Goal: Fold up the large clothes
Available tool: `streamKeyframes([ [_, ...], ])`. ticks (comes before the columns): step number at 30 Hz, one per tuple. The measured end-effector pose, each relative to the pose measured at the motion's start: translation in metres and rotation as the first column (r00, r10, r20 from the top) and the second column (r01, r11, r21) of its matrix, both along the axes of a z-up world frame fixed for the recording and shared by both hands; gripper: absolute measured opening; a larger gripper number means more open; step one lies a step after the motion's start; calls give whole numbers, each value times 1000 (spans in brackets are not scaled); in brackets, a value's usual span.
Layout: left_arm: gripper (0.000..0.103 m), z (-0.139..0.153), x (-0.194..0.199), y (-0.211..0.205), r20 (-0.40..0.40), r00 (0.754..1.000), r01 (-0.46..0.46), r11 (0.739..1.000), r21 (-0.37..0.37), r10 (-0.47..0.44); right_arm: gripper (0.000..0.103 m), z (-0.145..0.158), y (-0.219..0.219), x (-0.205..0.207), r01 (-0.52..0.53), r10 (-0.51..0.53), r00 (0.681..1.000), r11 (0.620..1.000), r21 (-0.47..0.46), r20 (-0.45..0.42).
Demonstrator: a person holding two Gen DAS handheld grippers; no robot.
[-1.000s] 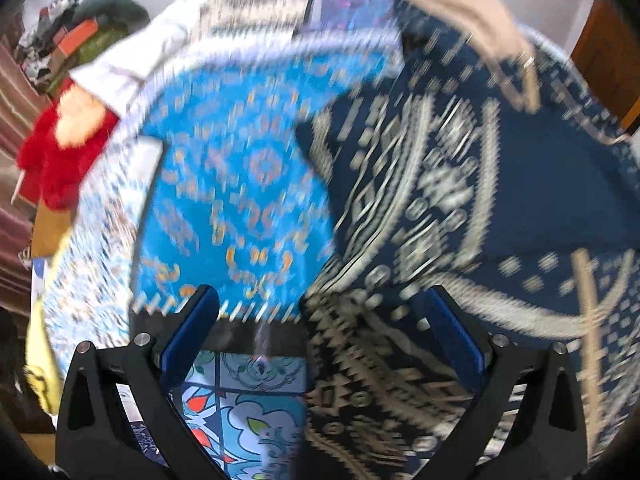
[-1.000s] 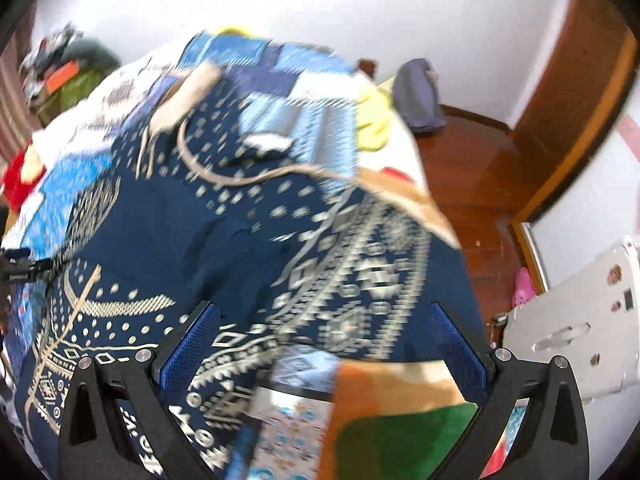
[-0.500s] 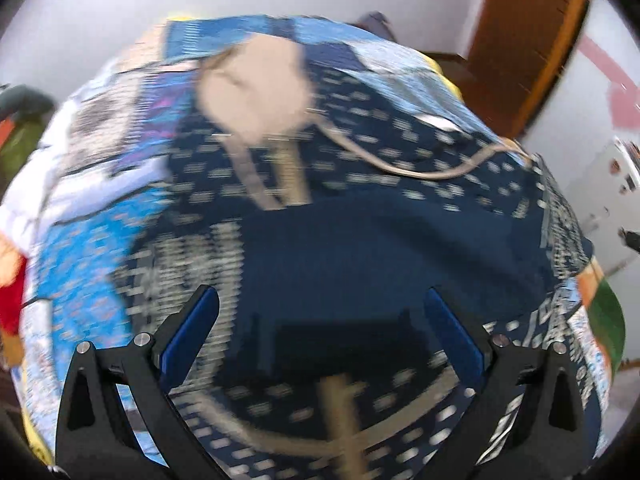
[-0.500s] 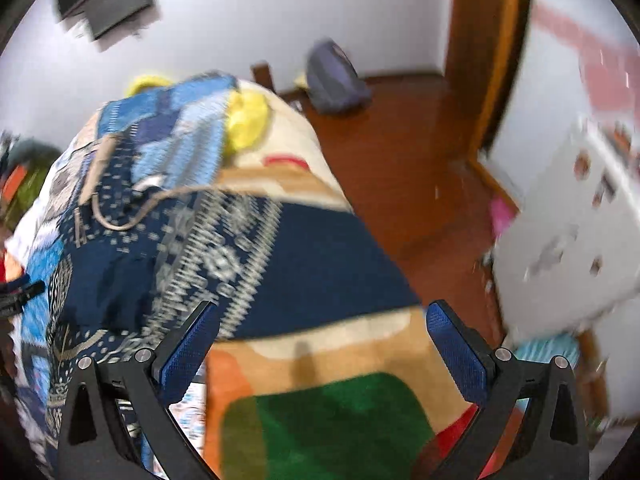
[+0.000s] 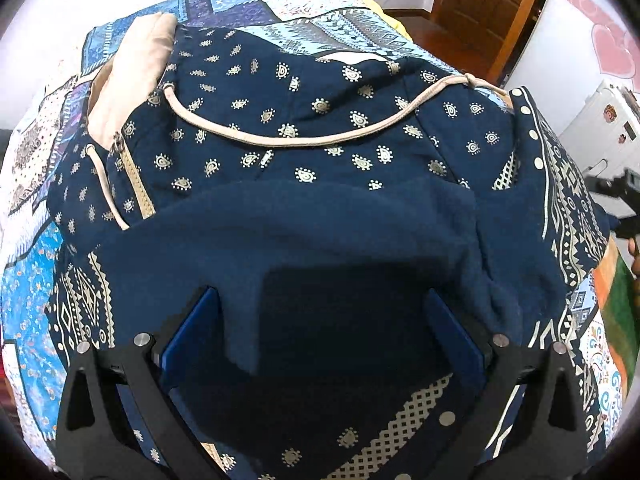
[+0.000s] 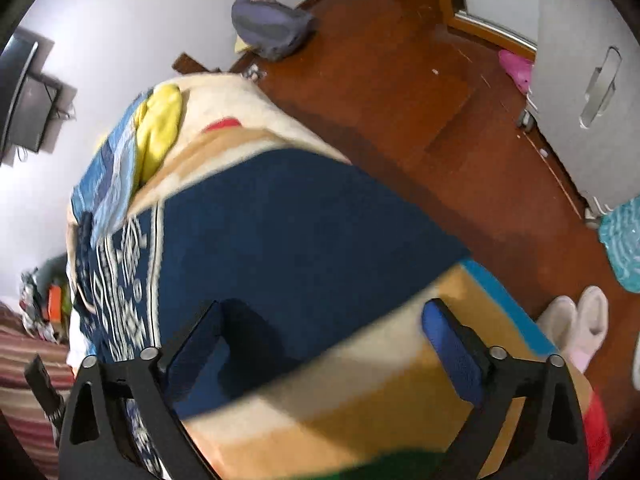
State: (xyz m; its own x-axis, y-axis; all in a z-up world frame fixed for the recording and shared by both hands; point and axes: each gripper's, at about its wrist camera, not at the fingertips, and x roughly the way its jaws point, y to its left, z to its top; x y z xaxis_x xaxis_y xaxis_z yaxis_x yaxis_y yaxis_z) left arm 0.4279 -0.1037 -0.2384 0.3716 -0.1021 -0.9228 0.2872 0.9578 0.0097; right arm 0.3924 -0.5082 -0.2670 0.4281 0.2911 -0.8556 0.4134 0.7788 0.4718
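- Left gripper (image 5: 320, 340): we see its jaws spread wide with nothing pinched, hovering over the plain navy fold of the garment (image 5: 320, 152).
- Right gripper (image 6: 324, 344): we see its jaws wide and closing, unclamped, over the garment's navy edge at 10 o'clock.
- Garment lies spread on the patchwork bedspread (image 5: 340, 28); cream drawstring (image 5: 304, 142) at 12 o'clock.
- Door (image 5: 480, 4) at 1 o'clock.

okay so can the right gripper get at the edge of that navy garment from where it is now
Probably yes. The right gripper hangs over the navy garment where its edge meets the tan blanket. Its jaws stand wide and are closing, with nothing pinched between them, and nothing lies across that edge.
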Motion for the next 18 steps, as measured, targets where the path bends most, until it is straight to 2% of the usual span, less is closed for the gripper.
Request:
streamKeyframes([
  [2, 103, 2, 0, -1, 7, 1000, 2, 1000, 7, -2, 86, -1, -1, 8, 28, -29, 999, 999, 18, 27],
  [4, 103, 5, -1, -1, 18, 1000, 1, 1000, 15, -2, 64, -1, -1, 15, 45, -46, 998, 999, 28, 52],
  [5, 103, 5, -1, 0, 23, 1000, 0, 1000, 18, 0, 58, -1, 0, 18, 49, -49, 997, 999, 9, 54],
  [7, 103, 12, -5, 2, 43, 999, -8, 1000, 24, 7, 30, 4, 4, 24, 38, -37, 997, 999, -17, 70],
  [9, 103, 21, -8, 7, 65, 998, -13, 1000, 20, 12, 17, 11, 7, 26, 25, -23, 995, 1000, -16, 93],
  [14, 103, 53, -23, 25, 140, 989, -43, 999, 3, 43, 12, 61, 16, 16, 25, -8, 973, 997, -70, 229],
  [18, 103, 80, -37, 48, 210, 975, -77, 997, 3, 75, 12, 128, 44, 8, -13, 73, 931, 986, -169, 358],
])
